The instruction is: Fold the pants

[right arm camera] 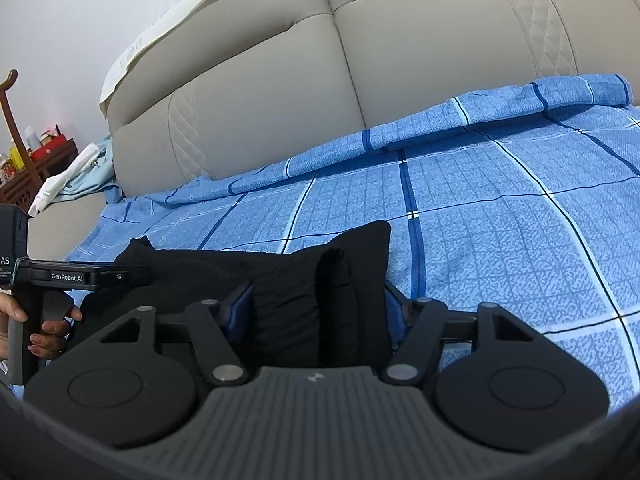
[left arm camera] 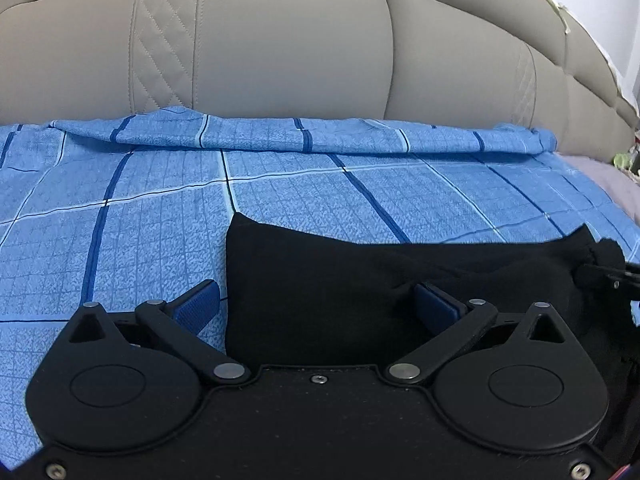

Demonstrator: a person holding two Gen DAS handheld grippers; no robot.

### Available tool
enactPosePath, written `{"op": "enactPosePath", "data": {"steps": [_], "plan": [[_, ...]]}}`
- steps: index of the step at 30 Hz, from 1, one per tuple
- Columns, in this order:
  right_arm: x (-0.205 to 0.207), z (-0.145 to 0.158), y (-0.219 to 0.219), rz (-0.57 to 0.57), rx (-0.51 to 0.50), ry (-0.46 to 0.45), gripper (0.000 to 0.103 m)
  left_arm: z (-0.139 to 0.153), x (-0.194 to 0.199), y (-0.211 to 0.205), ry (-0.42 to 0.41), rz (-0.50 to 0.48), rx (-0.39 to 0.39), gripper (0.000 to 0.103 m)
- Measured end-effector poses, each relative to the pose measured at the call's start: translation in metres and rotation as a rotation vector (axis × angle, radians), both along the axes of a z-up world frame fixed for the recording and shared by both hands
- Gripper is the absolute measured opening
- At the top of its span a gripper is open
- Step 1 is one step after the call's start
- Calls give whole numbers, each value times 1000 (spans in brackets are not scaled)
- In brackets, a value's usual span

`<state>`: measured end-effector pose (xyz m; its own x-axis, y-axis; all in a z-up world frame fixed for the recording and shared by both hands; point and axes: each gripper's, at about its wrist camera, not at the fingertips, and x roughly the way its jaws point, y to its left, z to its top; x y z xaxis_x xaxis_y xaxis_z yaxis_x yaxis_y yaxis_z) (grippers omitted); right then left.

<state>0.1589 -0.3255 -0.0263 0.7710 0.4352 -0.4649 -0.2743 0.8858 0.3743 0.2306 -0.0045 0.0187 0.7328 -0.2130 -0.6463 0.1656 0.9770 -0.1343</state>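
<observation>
Roughly centred on the blue checked bedsheet, the black pants lie as a compact folded bundle, long axis running left to right across the bed, parallel to the beige headboard beyond. Left gripper: jaws spread wide, gripping nothing. Its left pad sits over bare sheet just off the bundle's left edge; its right pad is over the cloth. So the bundle's left end lies between the jaws, unpinched. Right gripper: jaws partly closed around a raised ridge of the pants at the bundle's right end; pads appear to press the cloth on both sides, so it reads as a hold. The person's hand on the left tool's handle shows at near left in the right wrist view. Judgement: the two tools bracket the bundle end to end; the right one has the cloth, so any next fold or shift would be led from the right.
</observation>
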Motion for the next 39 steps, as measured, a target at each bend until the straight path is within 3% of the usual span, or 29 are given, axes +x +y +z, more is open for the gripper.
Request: {"op": "enactPosePath", "data": {"steps": [5, 11, 29, 30, 31, 32, 33, 34, 37, 39], "plan": [[-1, -1, 1, -5, -5, -6, 67, -4, -1, 7, -43, 52, -38, 103], [-3, -1, 6, -9, -39, -22, 67, -4, -2, 1, -50, 43, 21, 103], [2, 0, 20, -13, -108, -47, 66, -5, -1, 2, -58, 30, 11, 100], [2, 0, 20, -13, -109, -49, 63, -4, -2, 1, -65, 24, 8, 89], [1, 0, 21, -16, -108, -50, 61, -3, -4, 1, -77, 25, 5, 67], [1, 0, 22, -16, -106, -51, 55, -1, -5, 0, -84, 38, 5, 58], [1, 1, 21, -13, -98, -50, 44, 1, -6, 0, -85, 69, 14, 40], [1, 1, 21, -7, -75, -44, 39, 3, -7, 1, -89, 90, 9, 27], [2, 4, 24, 2, -39, -41, 31, 11, -13, 6, -121, 113, -14, 14], [2, 11, 29, 8, -49, -65, 29, 18, -17, 6, -161, 129, 5, 13]]}}
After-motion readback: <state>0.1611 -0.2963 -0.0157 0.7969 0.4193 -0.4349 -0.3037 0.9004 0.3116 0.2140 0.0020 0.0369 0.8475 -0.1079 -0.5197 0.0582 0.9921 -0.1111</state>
